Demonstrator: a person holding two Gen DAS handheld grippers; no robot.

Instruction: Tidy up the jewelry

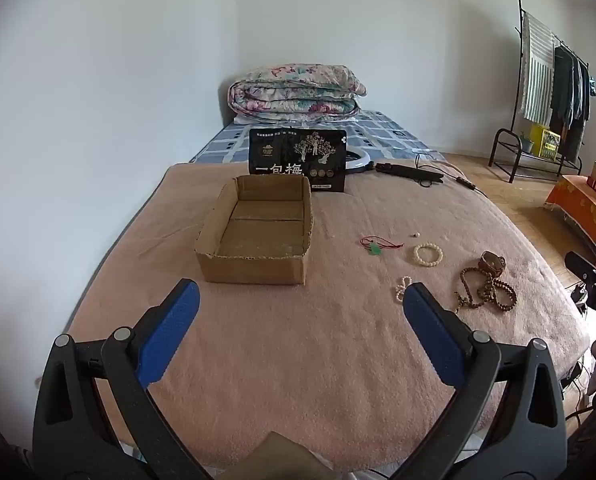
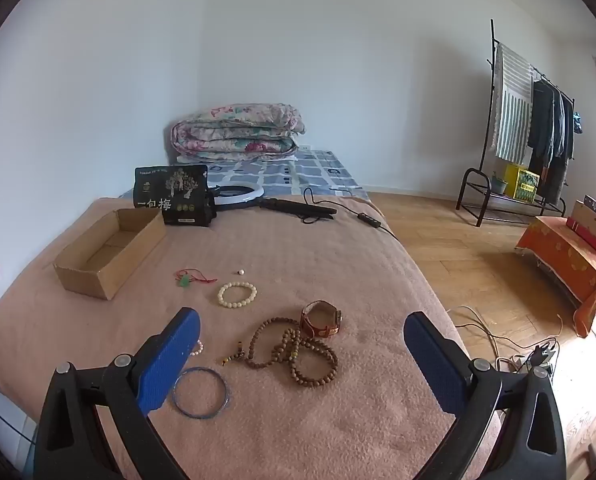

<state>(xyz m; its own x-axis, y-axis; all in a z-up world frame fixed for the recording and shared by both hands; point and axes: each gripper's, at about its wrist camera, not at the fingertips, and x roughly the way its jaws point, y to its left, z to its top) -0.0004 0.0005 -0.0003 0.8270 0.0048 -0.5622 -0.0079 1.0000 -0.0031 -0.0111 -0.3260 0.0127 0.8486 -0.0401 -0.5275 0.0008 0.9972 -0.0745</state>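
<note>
An empty cardboard box (image 1: 257, 232) (image 2: 109, 248) sits on the pink blanket. To its right lie a green pendant on a red cord (image 1: 374, 249) (image 2: 185, 280), a cream bead bracelet (image 1: 428, 255) (image 2: 237, 294), a lone pearl (image 2: 241, 271), a brown watch (image 2: 322, 318), a long brown bead strand (image 1: 486, 290) (image 2: 293, 352), a small pearl bracelet (image 1: 402, 287) partly hidden by my finger, and a blue bangle (image 2: 200, 392). My left gripper (image 1: 300, 306) hovers open before the box. Open too, my right gripper (image 2: 302, 336) hangs over the beads.
A black snack bag (image 1: 298, 158) stands behind the box, with a ring light (image 2: 237, 196) and its cable beside it. A folded quilt (image 1: 298, 90) lies at the bed's far end. Right of the bed are wooden floor, a clothes rack (image 2: 530, 132) and an orange-draped stand (image 2: 570, 268).
</note>
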